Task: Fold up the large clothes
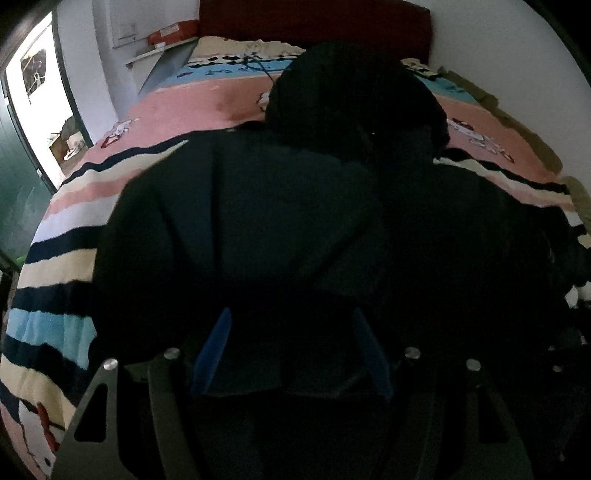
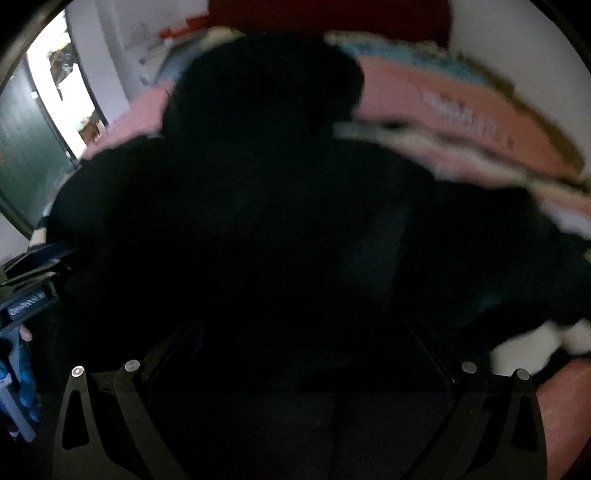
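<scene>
— Both sets of jaws stand wide. The left gripper (image 1: 291,350) has its blue fingers (image 1: 214,350) spread over dark cloth, gripping nothing; the right gripper (image 2: 299,350) looks the same, though it's murky.

— And the black hoodie (image 1: 295,206)?

— Spread across the striped blanket (image 1: 62,266) by the bed's near edge, hood (image 1: 351,99) towards the red headboard (image 1: 314,18).

— What might go wrong?

— I reckon a pinch could take one layer only, so the fold drags crooked. Black on black hides the hem.
</scene>
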